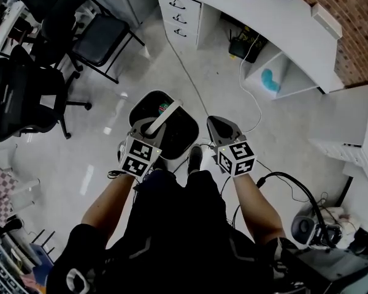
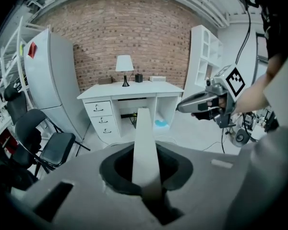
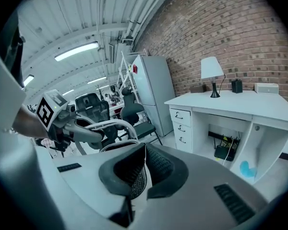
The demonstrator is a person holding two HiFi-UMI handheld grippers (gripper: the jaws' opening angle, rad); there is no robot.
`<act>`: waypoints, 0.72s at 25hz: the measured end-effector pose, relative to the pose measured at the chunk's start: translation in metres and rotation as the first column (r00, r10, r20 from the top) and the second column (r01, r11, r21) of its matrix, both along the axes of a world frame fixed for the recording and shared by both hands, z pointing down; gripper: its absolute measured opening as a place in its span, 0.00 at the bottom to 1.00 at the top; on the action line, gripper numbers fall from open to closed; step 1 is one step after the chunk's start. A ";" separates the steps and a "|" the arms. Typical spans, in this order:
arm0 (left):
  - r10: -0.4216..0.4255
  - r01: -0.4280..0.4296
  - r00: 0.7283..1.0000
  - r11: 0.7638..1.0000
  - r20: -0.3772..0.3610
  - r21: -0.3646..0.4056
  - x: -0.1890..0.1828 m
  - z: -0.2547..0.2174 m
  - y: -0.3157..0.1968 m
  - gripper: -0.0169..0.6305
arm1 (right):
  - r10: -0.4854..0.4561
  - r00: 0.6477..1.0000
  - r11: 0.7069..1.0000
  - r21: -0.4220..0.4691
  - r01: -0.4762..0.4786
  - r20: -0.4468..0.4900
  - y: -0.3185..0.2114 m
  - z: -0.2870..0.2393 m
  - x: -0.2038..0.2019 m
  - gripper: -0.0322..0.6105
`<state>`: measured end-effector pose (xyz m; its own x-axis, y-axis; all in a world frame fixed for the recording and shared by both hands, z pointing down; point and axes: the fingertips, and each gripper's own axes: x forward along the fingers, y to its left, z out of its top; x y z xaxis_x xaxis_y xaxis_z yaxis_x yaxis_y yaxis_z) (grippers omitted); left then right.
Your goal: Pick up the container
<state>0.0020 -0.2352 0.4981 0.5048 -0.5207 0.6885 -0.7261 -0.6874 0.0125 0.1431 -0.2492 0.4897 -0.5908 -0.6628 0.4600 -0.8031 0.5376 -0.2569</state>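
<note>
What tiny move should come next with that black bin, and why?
Probably lift the left tool straight up, slowly. It is shut on the white handle, so the black bin should hang from it. The right tool is shut and empty.

Head view: steeply down onto left gripper [image 1: 147, 127], right gripper [image 1: 219, 125].
Left gripper view: along jaws, toward desk [image 2: 134, 89].
Right gripper view: likewise.
Shared: desk.
</note>
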 end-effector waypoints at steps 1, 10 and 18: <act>-0.001 0.001 1.000 1.000 -0.010 0.008 -0.002 -0.009 -0.001 0.10 | 0.001 1.000 1.000 0.009 -0.001 -0.003 -0.001 -0.007 -0.001 0.06; 0.014 -0.011 0.997 0.998 -0.070 0.054 -0.027 -0.057 0.003 0.10 | 0.043 0.999 0.997 0.067 -0.044 0.016 0.001 -0.060 -0.019 0.06; 0.034 -0.020 0.994 0.991 -0.103 0.133 -0.039 -0.094 -0.001 0.10 | 0.041 0.998 0.992 0.117 -0.045 0.038 -0.005 -0.102 -0.038 0.06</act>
